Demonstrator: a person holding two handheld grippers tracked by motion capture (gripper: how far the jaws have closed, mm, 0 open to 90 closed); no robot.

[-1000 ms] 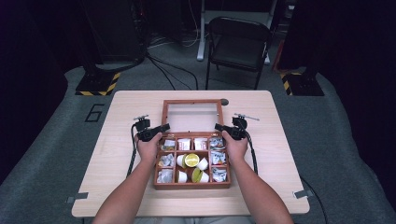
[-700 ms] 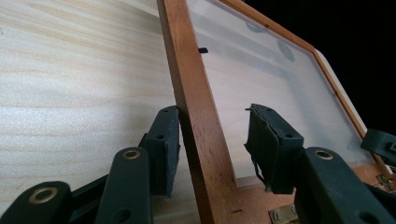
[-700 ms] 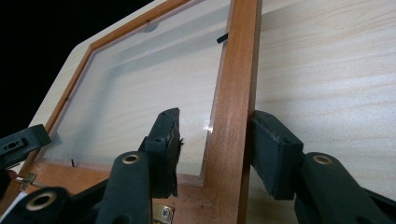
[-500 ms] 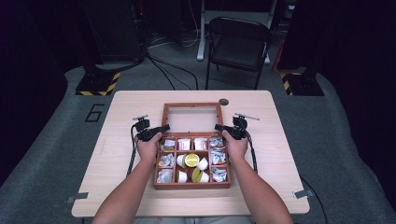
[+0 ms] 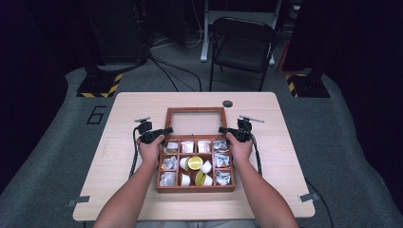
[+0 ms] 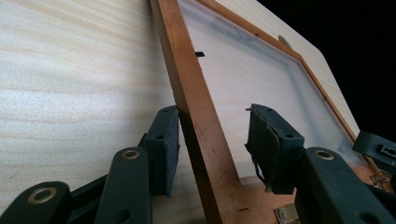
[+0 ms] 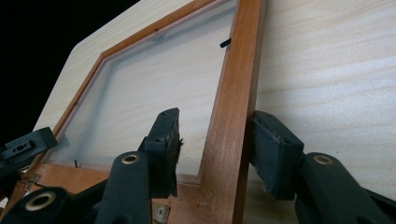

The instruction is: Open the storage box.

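Note:
A brown wooden box (image 5: 195, 188) with several compartments holds foil sachets (image 5: 222, 160), white cups (image 5: 206, 166) and a yellow-green disc (image 5: 195, 162). Its glass-paned lid (image 5: 195, 110) lies swung back on the table behind it. My left gripper (image 5: 164, 132) straddles the lid's left rail (image 6: 187, 74) near the hinge. In the left gripper view (image 6: 212, 121), one pad (image 6: 166, 140) rests against the rail's outer side while the other hangs apart over the glass. My right gripper (image 5: 222, 130) (image 7: 215, 126) straddles the right rail (image 7: 238, 70) the same way, open.
A pale wooden table (image 5: 128, 114) carries the box, with a small black round spot (image 5: 227, 103) behind the lid. A black folding chair (image 5: 244, 42) stands beyond the far edge. Brass hinges (image 7: 161, 212) show at the lid's base.

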